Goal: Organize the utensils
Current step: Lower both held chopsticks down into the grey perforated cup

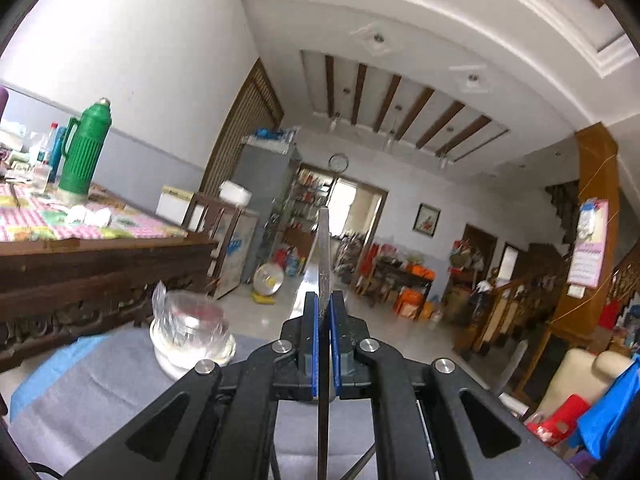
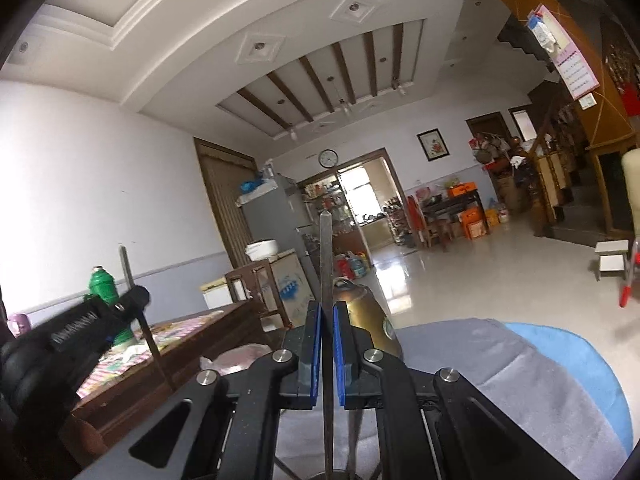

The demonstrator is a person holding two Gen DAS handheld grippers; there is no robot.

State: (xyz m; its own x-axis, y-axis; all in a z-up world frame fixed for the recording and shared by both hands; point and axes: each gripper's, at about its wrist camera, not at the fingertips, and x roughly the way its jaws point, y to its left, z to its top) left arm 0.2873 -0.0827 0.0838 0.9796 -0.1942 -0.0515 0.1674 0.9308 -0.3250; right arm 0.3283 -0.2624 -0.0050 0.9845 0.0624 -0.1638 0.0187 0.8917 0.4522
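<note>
My left gripper [image 1: 324, 304] is shut on a flat metal utensil handle [image 1: 325, 248] that stands upright and sticks out past the fingertips into the air. My right gripper [image 2: 327, 312] is shut on a like metal utensil [image 2: 326, 256], also upright. In the right wrist view the left gripper [image 2: 128, 300] shows at the left, raised, with its utensil [image 2: 127, 264] poking up. Both grippers are lifted above a round table with a grey cloth [image 1: 120, 392]. The working ends of both utensils are hidden below the jaws.
A clear plastic-wrapped jar on a white dish [image 1: 192, 328] stands on the grey cloth at my left. A brass-coloured pot [image 2: 368, 316] stands just beyond the right gripper. A dark wooden sideboard [image 1: 100, 272] with a green thermos [image 1: 84, 152] is at the left.
</note>
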